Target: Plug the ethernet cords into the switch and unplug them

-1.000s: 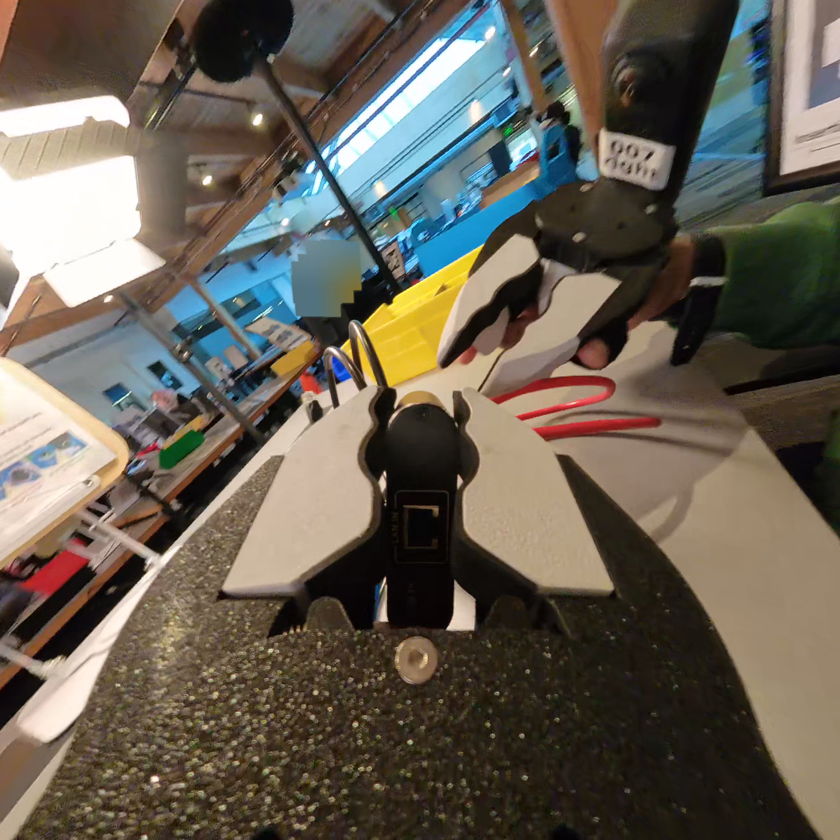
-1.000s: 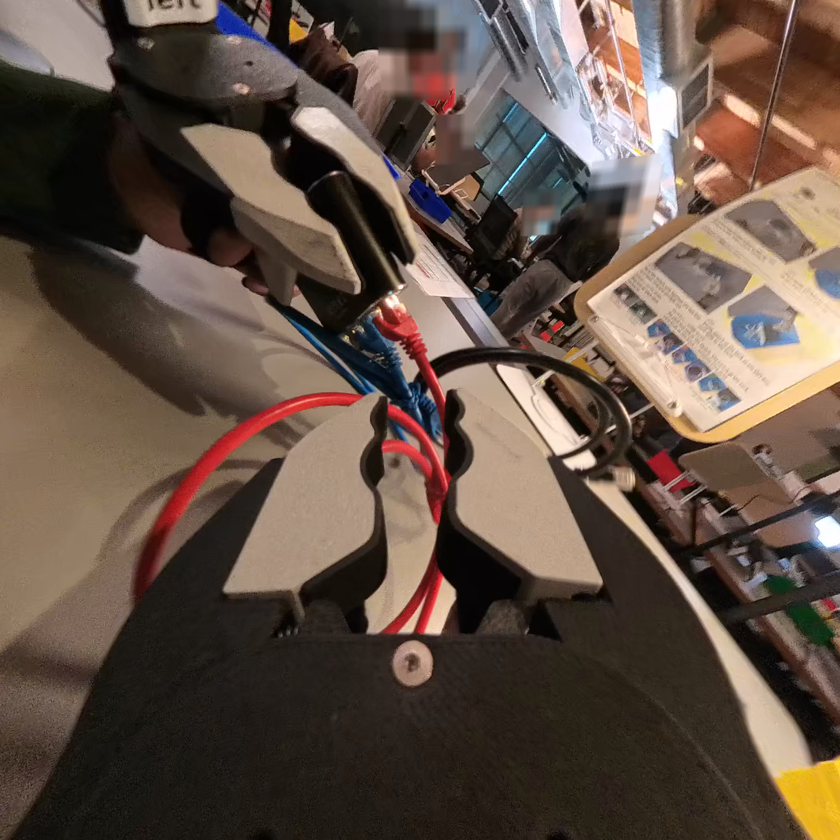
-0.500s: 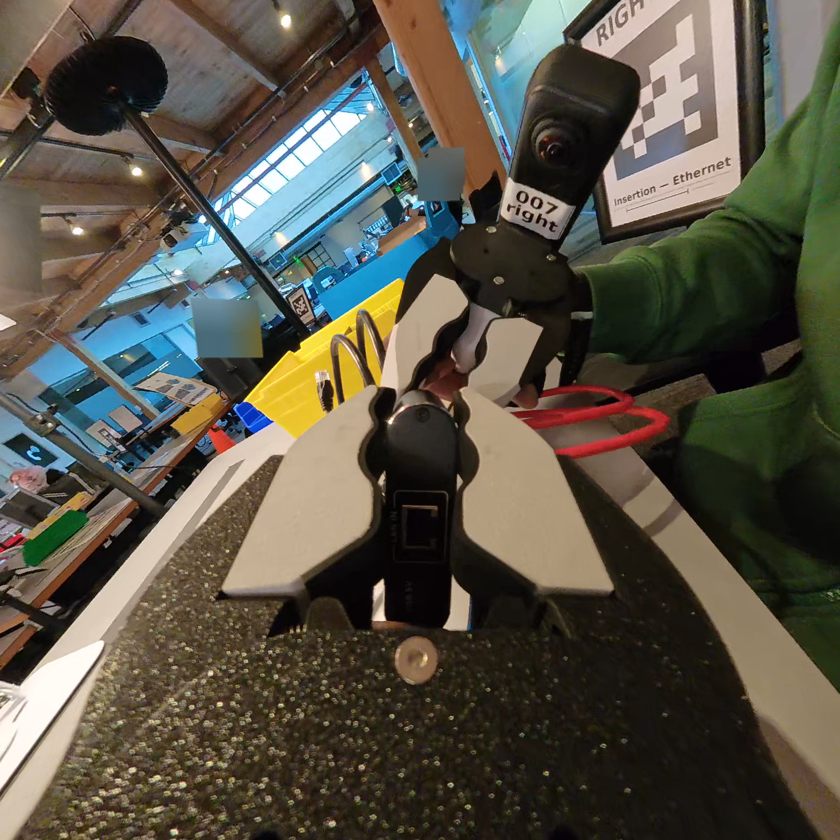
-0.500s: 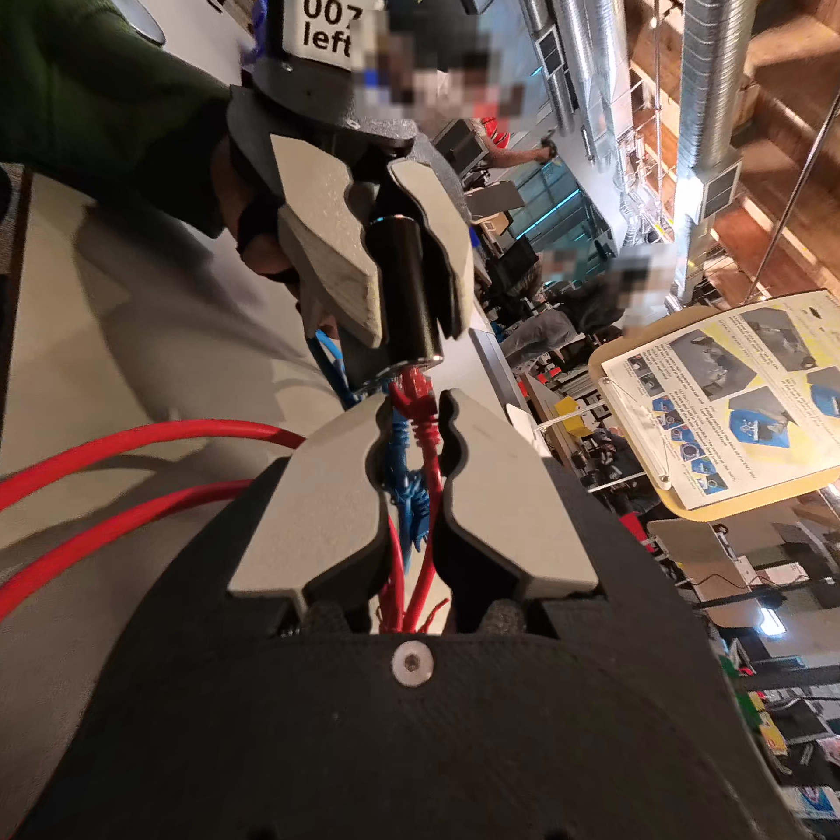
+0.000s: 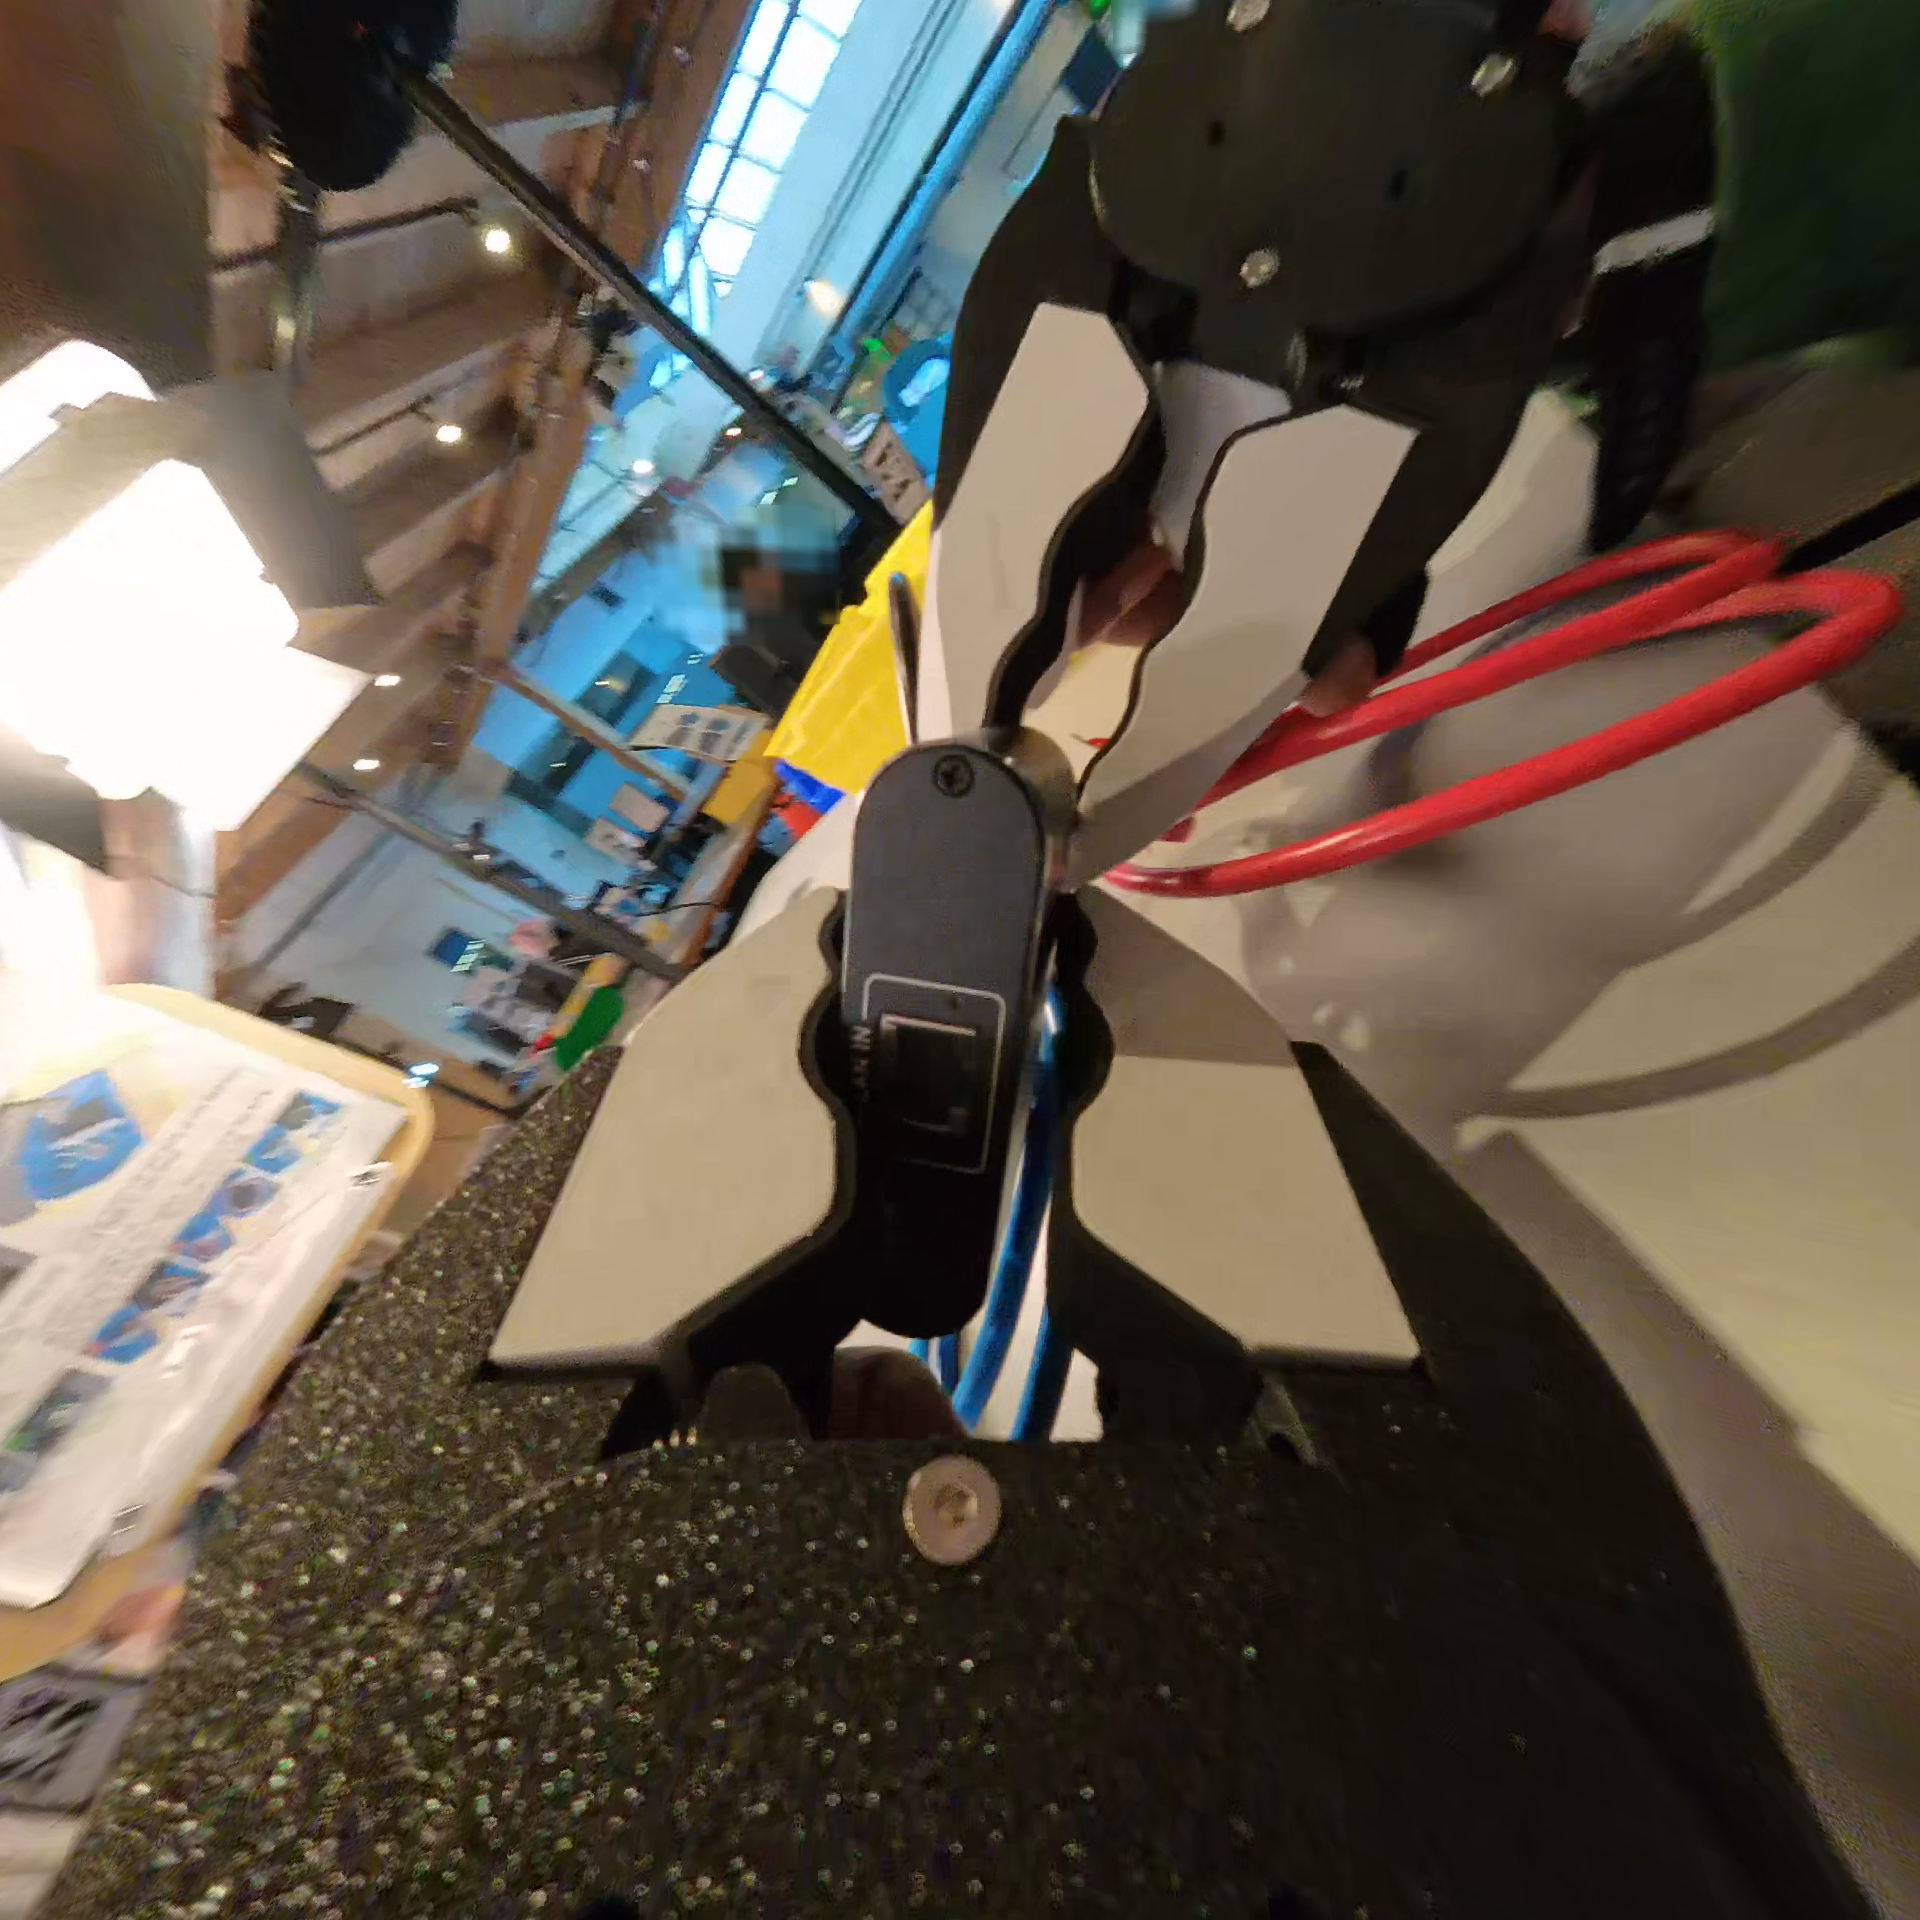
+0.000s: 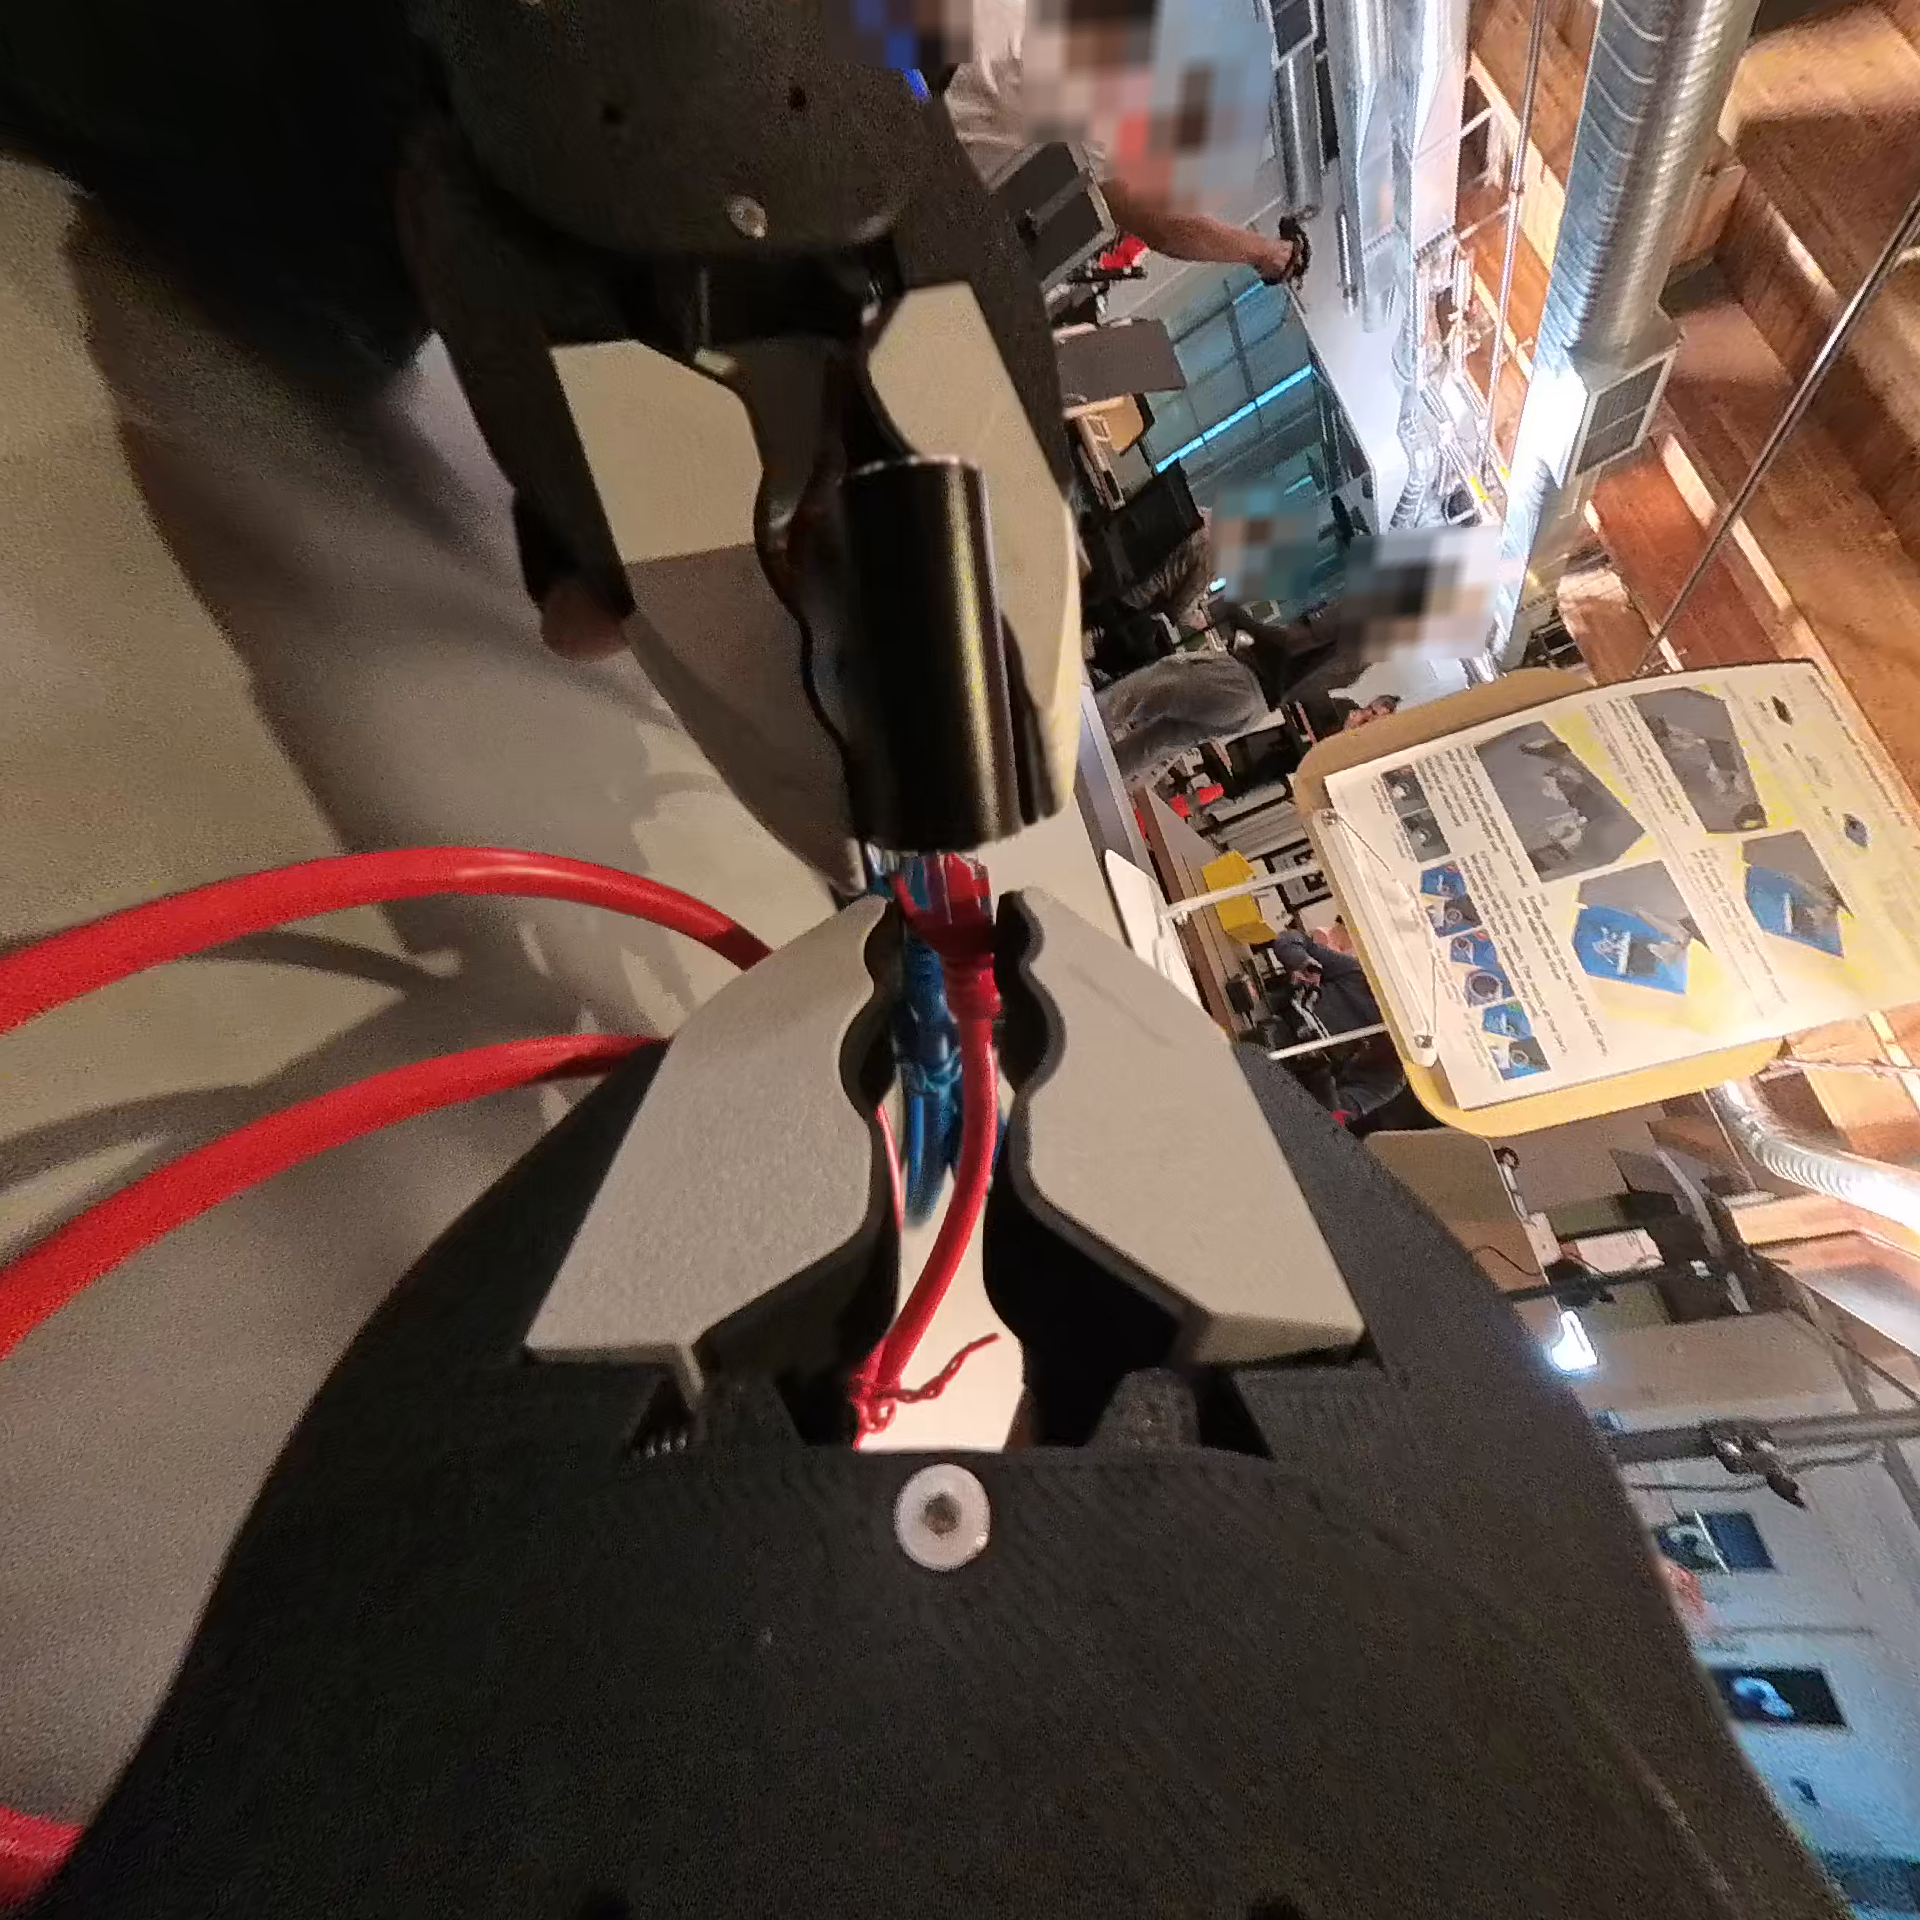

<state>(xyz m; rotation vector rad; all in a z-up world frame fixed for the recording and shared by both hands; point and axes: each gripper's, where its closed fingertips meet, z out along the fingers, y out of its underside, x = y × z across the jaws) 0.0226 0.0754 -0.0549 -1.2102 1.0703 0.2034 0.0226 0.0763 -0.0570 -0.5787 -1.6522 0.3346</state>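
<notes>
The black switch (image 5: 940, 935) stands between my left gripper's (image 5: 951, 914) fingers. It leans on the left pad; beside the right pad is a gap where a blue cord (image 5: 1023, 1247) shows, so this gripper is open. In the right wrist view the switch (image 6: 925, 644) hangs between the left gripper's (image 6: 935, 821) fingers, with red and blue plugs in its lower end. My right gripper (image 6: 945, 914) is shut on the red plug (image 6: 961, 935) just below the switch; the blue cord (image 6: 925, 1039) runs beside it. The right gripper (image 5: 1044, 748) meets the switch's far end in the left wrist view.
The red cord loops over the grey table (image 6: 208, 623) on the left (image 6: 364, 883) and shows in the left wrist view (image 5: 1558, 707). A clipboard with a printed sheet (image 6: 1610, 883) stands off the table's edge. A yellow bin (image 5: 842, 665) is beyond. A green sleeve (image 5: 1818, 156) holds the right gripper. My two grippers' fingertips are within a few centimetres of each other.
My right gripper moved up to the switch's end and its pads closed on the red plug. My left jaws widened; a gap opened beside the switch, which tilted.
</notes>
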